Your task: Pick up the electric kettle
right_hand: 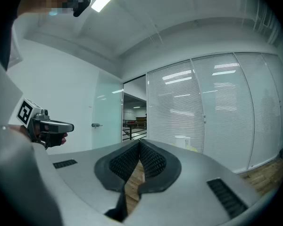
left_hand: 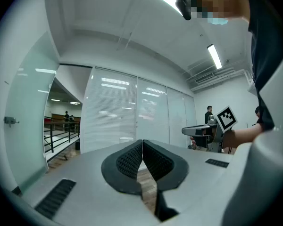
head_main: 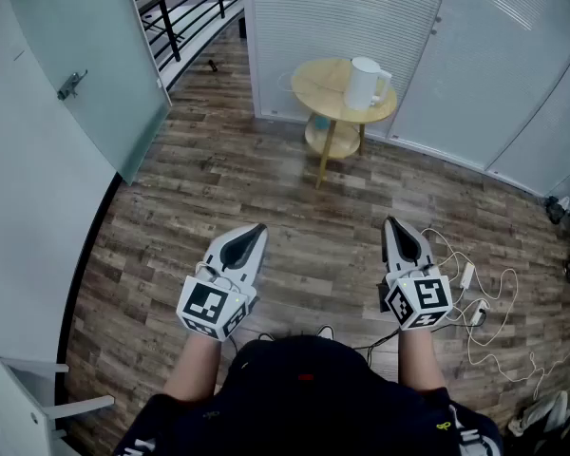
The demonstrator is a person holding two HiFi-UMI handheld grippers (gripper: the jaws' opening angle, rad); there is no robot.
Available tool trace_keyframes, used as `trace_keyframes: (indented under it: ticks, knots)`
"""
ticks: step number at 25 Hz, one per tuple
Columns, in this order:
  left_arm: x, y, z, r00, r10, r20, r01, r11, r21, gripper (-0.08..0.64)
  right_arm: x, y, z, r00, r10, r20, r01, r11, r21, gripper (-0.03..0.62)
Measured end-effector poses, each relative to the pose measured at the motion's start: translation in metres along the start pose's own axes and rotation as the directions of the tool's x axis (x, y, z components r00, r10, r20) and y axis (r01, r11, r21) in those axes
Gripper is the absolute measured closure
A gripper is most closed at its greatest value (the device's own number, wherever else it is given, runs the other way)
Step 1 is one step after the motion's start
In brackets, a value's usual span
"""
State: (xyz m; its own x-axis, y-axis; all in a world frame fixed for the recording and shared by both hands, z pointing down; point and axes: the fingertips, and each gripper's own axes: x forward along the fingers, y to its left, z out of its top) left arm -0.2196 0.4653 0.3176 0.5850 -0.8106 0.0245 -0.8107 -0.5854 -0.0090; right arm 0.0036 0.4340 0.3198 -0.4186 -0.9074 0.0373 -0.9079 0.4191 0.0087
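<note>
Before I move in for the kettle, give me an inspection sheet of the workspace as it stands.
Surface: round yellow side table with a lower shelf, standing on the wood-plank floor.
Job's things: white electric kettle, upright on the tabletop, toward its right side.
Clutter: nothing seen on the tabletop besides the kettle.
Grippers: left gripper and right gripper both shut and empty, well short of the table.
Cables: loose white cables and plugs on the floor beside the right gripper.
Surroundings: frosted glass door at left; white blind-covered partition behind the table.
</note>
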Motion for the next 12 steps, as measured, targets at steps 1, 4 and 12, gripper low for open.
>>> trace_keyframes:
  ticks: [1,4,12]
  knots:
    - [0.001,-0.002,0.001,1.000,0.000,-0.001,0.000,1.000,0.000,0.537,0.000,-0.001,0.000,1.000,0.003,-0.003,-0.003,1.000,-0.001,0.567]
    - [0.005,-0.005,0.002,1.000,-0.002,0.001,0.002,1.000,0.001,0.537,0.000,-0.004,-0.001,1.000,0.006,-0.006,-0.006,1.000,-0.003,0.568]
    - [0.017,-0.008,0.000,1.000,-0.005,-0.010,0.005,1.000,0.002,0.537,0.002,-0.018,0.001,1.000,-0.003,0.016,0.003,1.000,0.020,0.566]
